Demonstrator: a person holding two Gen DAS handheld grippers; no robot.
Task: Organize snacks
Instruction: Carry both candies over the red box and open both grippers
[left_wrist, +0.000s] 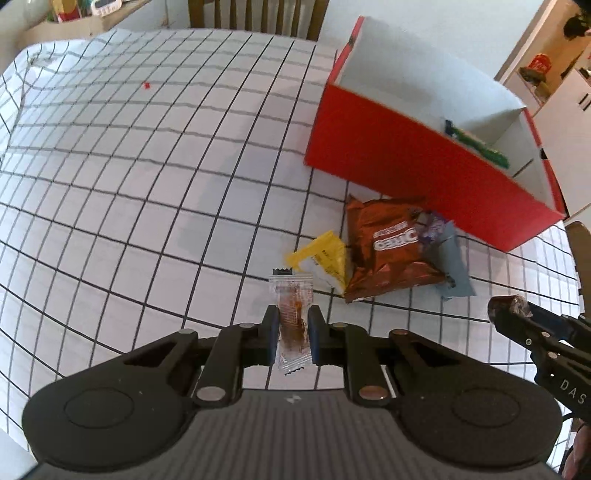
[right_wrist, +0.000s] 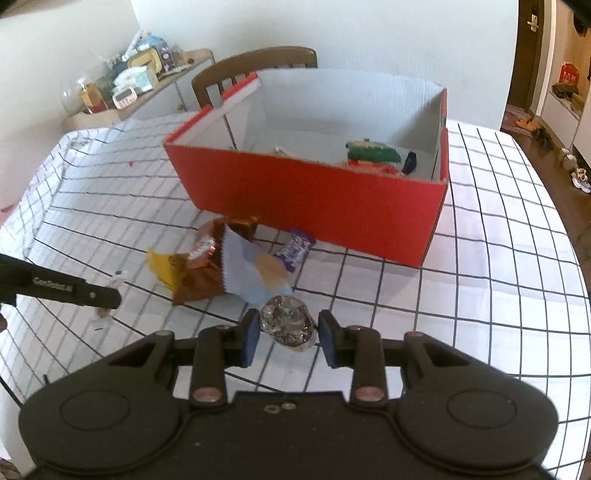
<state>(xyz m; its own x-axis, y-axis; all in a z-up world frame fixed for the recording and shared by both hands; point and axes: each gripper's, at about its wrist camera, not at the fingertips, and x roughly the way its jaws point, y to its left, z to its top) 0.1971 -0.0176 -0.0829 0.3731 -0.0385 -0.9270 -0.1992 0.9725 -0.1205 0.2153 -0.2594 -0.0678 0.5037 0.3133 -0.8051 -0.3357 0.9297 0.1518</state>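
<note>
My left gripper is shut on a clear sachet with brown filling, held over the checked tablecloth. My right gripper is shut on a crinkly silver-wrapped snack; it also shows at the right of the left wrist view. A brown Oreo bag, a yellow packet, a pale blue packet and a purple bar lie in a pile in front of the red box. The box is open and holds green and red snacks.
The checked tablecloth covers the table. A wooden chair stands behind the box. A cluttered sideboard is at the back left. The table's right edge drops to the floor.
</note>
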